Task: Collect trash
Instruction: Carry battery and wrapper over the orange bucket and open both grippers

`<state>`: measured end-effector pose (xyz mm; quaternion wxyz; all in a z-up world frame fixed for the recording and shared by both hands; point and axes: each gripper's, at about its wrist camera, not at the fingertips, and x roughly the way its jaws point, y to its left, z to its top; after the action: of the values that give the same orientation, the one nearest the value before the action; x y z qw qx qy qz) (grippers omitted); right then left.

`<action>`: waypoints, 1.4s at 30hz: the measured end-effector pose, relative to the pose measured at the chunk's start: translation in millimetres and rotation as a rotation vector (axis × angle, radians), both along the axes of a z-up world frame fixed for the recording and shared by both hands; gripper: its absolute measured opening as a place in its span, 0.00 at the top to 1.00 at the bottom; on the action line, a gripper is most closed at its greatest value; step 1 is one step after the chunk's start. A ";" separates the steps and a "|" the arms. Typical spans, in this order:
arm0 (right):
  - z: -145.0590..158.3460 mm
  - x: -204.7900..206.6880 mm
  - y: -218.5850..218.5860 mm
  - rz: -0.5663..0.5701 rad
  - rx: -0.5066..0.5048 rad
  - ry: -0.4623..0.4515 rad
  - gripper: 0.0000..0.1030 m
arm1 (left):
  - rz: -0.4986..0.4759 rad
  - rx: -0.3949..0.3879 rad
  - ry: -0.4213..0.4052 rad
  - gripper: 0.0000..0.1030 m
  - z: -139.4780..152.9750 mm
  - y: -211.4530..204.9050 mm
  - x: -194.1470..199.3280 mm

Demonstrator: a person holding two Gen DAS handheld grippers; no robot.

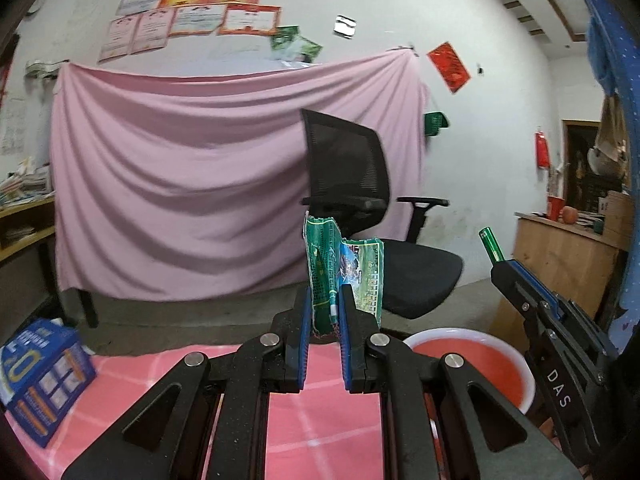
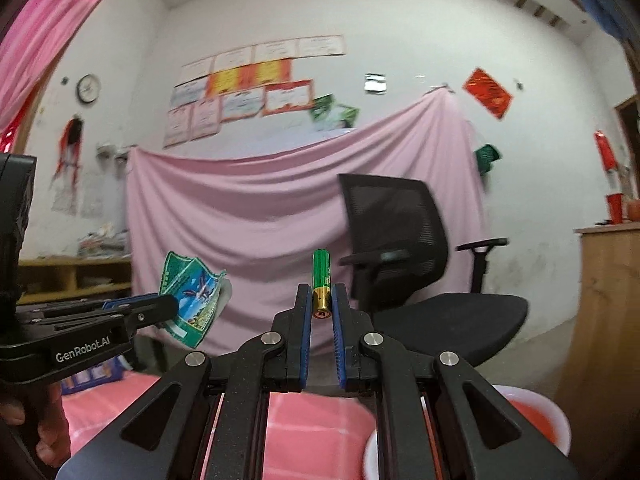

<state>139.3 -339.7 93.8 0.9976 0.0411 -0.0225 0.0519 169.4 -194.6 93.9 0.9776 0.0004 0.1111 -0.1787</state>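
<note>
Torn green wrapper (image 1: 344, 272) and green battery (image 2: 321, 280) (both upright) held aloft.

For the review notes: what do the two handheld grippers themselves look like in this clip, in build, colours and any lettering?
Both are matte black linkage frames with round silver pivot pins and blue ribbed pads lining the fingers. The left gripper carries white "GenRobot.AI" lettering on its side, seen from the right wrist view. The right gripper shows white "DAS" lettering on its side in the left wrist view. No cables are visible, and no sleeve can be made out.
</note>
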 end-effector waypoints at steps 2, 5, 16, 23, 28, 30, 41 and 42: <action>1.7 -0.6 -12.5 -0.031 0.023 -0.001 0.92 | -0.022 0.006 -0.006 0.90 3.9 -13.5 3.4; 2.9 -0.8 -30.9 -0.073 0.062 0.003 0.92 | -0.057 0.014 -0.006 0.90 5.7 -31.9 9.5; -13.9 18.2 -78.8 -0.181 0.138 0.162 0.92 | -0.173 0.041 0.100 0.90 -12.5 -85.0 41.9; -34.7 38.7 -104.1 -0.228 0.166 0.351 0.92 | -0.206 0.082 0.278 0.90 -38.5 -116.2 67.6; -53.3 49.5 -121.4 -0.239 0.213 0.481 0.92 | -0.229 0.090 0.401 0.90 -57.7 -133.2 84.5; -57.7 52.1 -125.0 -0.239 0.224 0.514 0.92 | -0.236 0.087 0.431 0.90 -61.4 -136.2 88.1; -73.5 59.5 -139.8 -0.222 0.274 0.615 0.91 | -0.253 0.083 0.529 0.85 -82.3 -141.2 97.8; -73.8 60.2 -140.6 -0.222 0.278 0.618 0.91 | -0.252 0.082 0.534 0.84 -82.5 -141.0 98.5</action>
<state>199.5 -480.3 20.0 0.9416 0.1876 0.2693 -0.0753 267.9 -335.7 11.5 0.8832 0.0065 0.3703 -0.2877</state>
